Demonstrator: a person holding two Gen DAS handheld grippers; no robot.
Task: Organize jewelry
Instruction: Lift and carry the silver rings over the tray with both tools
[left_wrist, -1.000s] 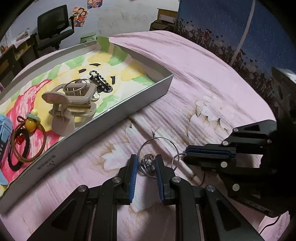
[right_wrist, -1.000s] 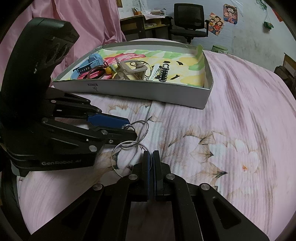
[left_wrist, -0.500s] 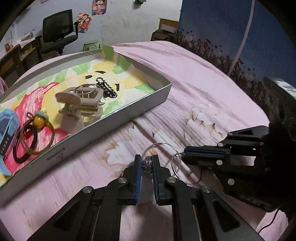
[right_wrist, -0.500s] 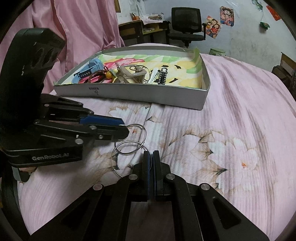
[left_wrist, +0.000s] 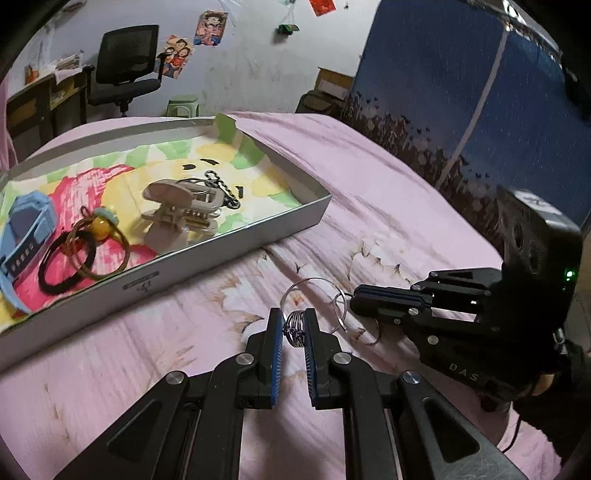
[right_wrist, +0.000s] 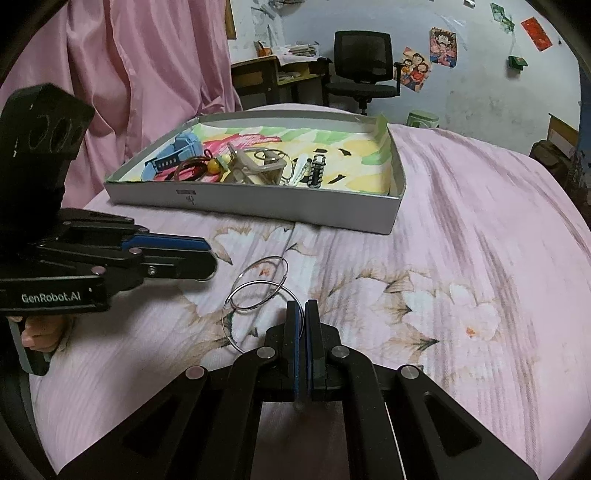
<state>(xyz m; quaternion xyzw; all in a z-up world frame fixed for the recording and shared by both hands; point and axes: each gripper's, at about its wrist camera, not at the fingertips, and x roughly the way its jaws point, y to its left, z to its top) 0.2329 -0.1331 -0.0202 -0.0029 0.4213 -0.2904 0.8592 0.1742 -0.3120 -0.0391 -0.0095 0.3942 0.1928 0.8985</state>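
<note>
Pink flowered bedding (right_wrist: 461, 258) fills most of both views, with a desk and office chair (right_wrist: 364, 59) far back against the wall. At the left of my left wrist view sits the grey tray (left_wrist: 221, 254), and it already holds a good share: a blue watch (left_wrist: 24, 229), hair ties (left_wrist: 74, 254), a beige claw clip (left_wrist: 177, 210) and a dark chain (left_wrist: 221, 188). So I judge the sorting to be well along.

Lower centre of that view, my left gripper (left_wrist: 293, 330) is clamped on a small coiled silver ring (left_wrist: 294, 326), held off the bedding. Just right of it, thin wire hoops (right_wrist: 258, 291) hang linked together, and my right gripper (right_wrist: 303, 325) has its pads pressed tight on the edge of one hoop; the right wrist view shows them at centre, just above the cloth.

What I reckon is left: free the ring from the hoops, if they are in fact joined, which I cannot tell, and carry both to the tray.

For room, the bedding between my tongs and the tray's near wall is bare. That wall is low but must be cleared, and the yellow end of the tray, right of the chain, lies open.
</note>
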